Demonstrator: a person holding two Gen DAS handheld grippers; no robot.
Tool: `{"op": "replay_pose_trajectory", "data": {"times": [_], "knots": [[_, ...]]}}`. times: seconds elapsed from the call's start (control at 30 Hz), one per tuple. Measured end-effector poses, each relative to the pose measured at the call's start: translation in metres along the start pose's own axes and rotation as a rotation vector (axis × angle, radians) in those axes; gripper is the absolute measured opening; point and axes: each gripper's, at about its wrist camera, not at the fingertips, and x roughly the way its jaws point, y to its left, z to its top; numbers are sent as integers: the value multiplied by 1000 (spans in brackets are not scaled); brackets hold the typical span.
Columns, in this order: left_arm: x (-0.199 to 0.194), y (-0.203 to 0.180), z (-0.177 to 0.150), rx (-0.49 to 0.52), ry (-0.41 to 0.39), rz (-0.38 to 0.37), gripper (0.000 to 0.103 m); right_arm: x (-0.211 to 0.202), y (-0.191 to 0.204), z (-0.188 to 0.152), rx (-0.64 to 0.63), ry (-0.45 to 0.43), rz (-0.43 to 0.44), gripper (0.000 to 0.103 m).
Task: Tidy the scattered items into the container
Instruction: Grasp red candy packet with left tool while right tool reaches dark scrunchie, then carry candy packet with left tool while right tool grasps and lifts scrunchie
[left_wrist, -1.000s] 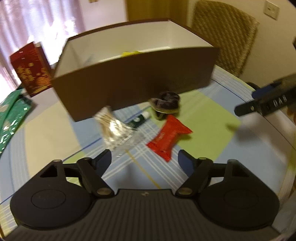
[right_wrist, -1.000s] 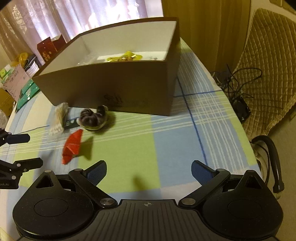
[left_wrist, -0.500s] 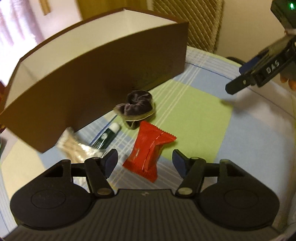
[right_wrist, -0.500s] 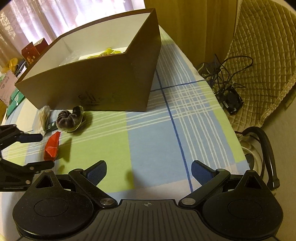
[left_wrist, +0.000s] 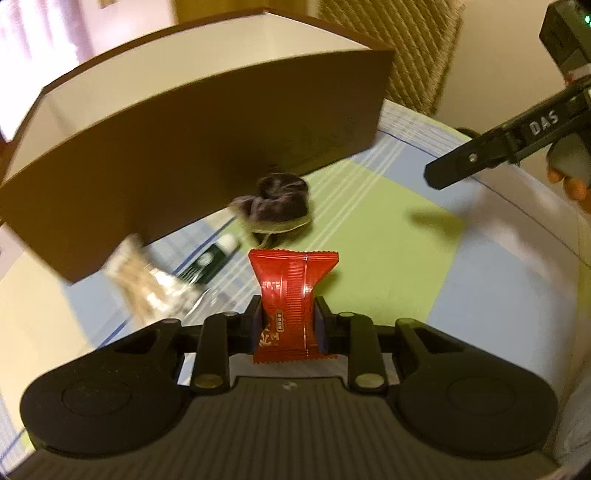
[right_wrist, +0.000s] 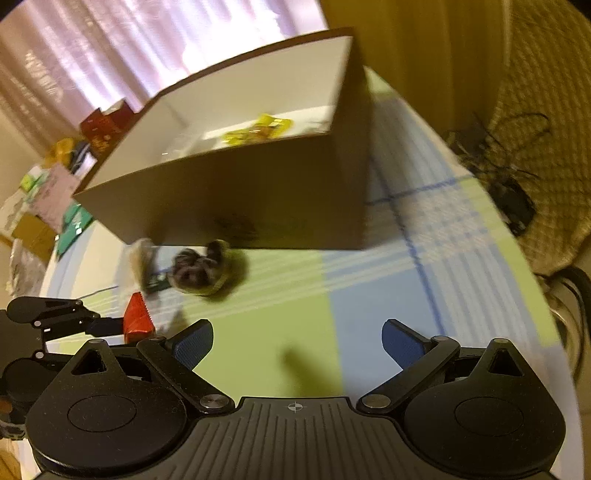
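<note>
Counting one red packet, one scrunchie, one tube, one box

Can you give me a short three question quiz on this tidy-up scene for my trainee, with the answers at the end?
1. True or false: the left tongs are shut on the red packet.
2. Which lies closest to the brown box: A the dark scrunchie, B the red packet, C the right tongs?
3. Fill in: the right tongs are ____ and hold nothing.

Key: 1 true; 2 A; 3 open.
</note>
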Motion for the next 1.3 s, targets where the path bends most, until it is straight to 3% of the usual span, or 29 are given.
{"op": "replay_pose_trajectory", "data": {"times": [0.27,0.53,0.57,0.6,0.63,0.83,0.87,0.9,1.07,1.3], "knots": [[-44,33,-19,-177,-26,79,23,27,45,11,-170,-42,90,102],[-64,58,-30,-272,-37,159,23,71,84,13,-297,-69,69,102],[-65,59,-30,-277,-36,161,23,75,86,12,-301,-76,67,96],[-65,59,-31,-280,-34,163,23,80,89,13,-306,-76,63,79],[-65,59,-31,-283,-33,164,23,85,91,13,-303,-64,55,72],[-66,59,-34,-294,-23,167,23,100,90,14,-256,-79,7,68],[-66,59,-35,-295,-24,167,23,101,89,14,-260,-75,7,47],[-65,59,-35,-296,-22,168,23,103,89,13,-266,-64,-4,42],[-65,59,-36,-303,-15,173,23,94,86,10,-274,-48,-11,30],[-73,58,-31,-305,-33,173,23,60,77,-1,-229,36,74,25]]}}
